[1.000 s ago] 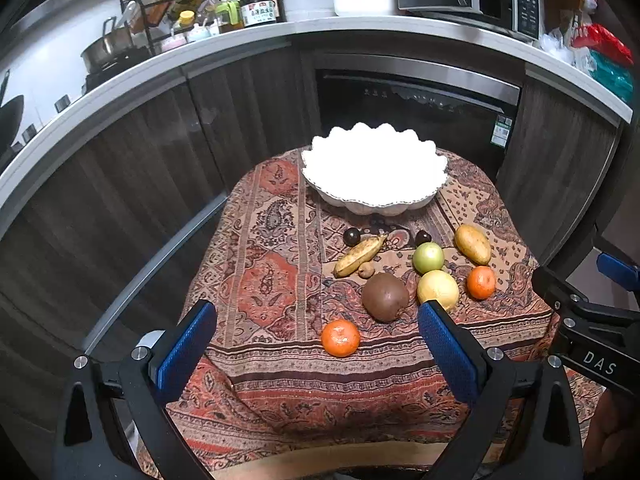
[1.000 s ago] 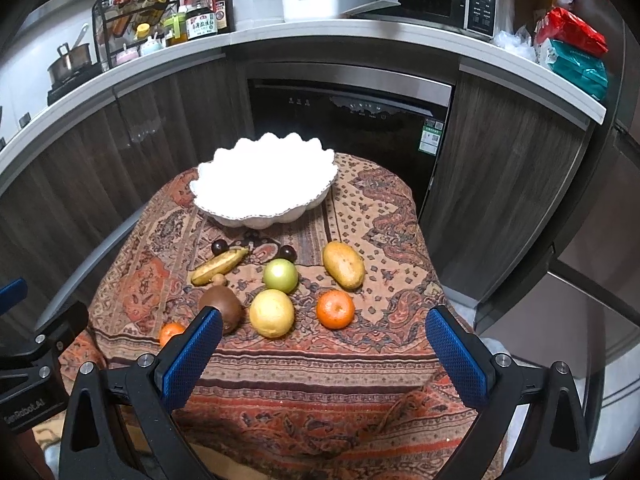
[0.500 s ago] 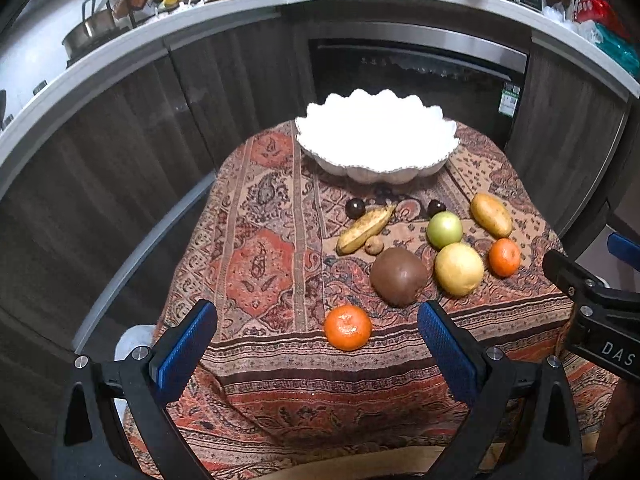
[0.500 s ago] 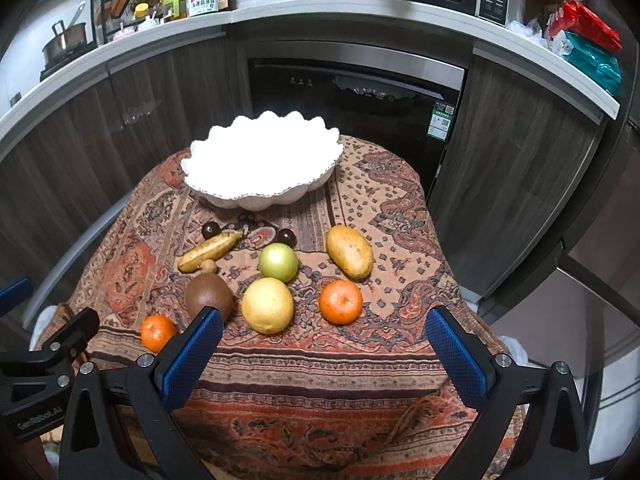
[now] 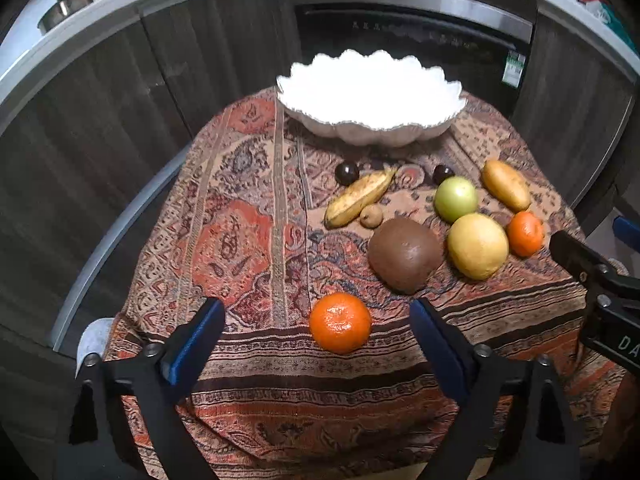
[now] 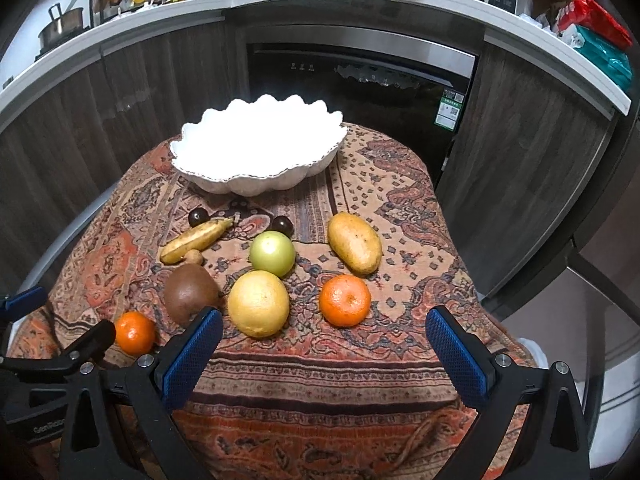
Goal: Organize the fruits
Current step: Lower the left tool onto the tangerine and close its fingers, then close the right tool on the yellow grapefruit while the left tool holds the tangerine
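A white scalloped bowl (image 5: 370,96) stands empty at the far side of the cloth-covered table; it also shows in the right wrist view (image 6: 256,152). Loose fruit lies in front of it: a near tangerine (image 5: 340,323), a brown round fruit (image 5: 404,254), a yellow citrus (image 5: 477,246), a green apple (image 5: 456,199), a mango (image 5: 506,184), a small banana (image 5: 360,198) and a second tangerine (image 6: 345,300). My left gripper (image 5: 316,344) is open, its jaws either side of the near tangerine, just short of it. My right gripper (image 6: 324,350) is open and empty, in front of the second tangerine.
Two dark plums (image 5: 346,173) (image 5: 443,173) and a small brown nut-like fruit (image 5: 371,215) lie by the banana. The patterned cloth (image 5: 240,240) drapes over the table edges. Dark cabinets and an oven (image 6: 360,80) stand behind, under a cluttered counter.
Both grippers have moved forward and down toward the fruit. The near tangerine now sits between the left gripper's open jaws. No fruit has moved.
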A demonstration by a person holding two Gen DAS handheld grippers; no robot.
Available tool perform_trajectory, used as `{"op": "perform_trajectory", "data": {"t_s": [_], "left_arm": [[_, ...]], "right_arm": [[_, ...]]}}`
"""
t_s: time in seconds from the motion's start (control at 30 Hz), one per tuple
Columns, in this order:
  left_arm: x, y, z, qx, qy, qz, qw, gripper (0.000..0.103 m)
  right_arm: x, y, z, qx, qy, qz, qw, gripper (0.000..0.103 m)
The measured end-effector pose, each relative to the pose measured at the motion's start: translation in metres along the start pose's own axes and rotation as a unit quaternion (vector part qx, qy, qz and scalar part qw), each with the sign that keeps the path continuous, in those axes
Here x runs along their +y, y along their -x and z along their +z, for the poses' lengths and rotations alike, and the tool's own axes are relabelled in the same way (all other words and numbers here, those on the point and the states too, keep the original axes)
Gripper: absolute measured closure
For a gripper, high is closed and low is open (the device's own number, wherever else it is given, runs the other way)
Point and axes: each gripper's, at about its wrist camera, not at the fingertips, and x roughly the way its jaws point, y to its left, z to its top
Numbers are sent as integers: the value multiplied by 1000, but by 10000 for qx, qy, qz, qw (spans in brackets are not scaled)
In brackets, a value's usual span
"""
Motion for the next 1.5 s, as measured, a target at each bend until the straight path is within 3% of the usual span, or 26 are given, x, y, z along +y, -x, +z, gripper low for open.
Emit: {"op": "perform_trajectory", "data": {"t_s": [0.33,0.53,0.7,0.87,1.07,1.5], "left_arm": [[-4,-32,-7,222,-51,-65,9997,14],[-7,-49,-12,410,-115,-136,9990,24],[-10,-56,-13,409,-103,-179,9989,26],[-12,-67,-15,568,-107,-213,9981,45],[-13,-69,-16,549,-97,-326,9979,57],[0,-59,-15,384,114,-305,9987,58]], "right_arm": [[3,-25,-6,38,101,-84,9999,1],[5,-38,-12,78,106,-57,9999,1],[4,-44,-15,168,95,-37,9998,1],[5,-48,-17,201,124,-51,9997,1],[6,-50,-17,232,132,-31,9996,0],[18,-48,-15,201,326,90,9992,1]]}}
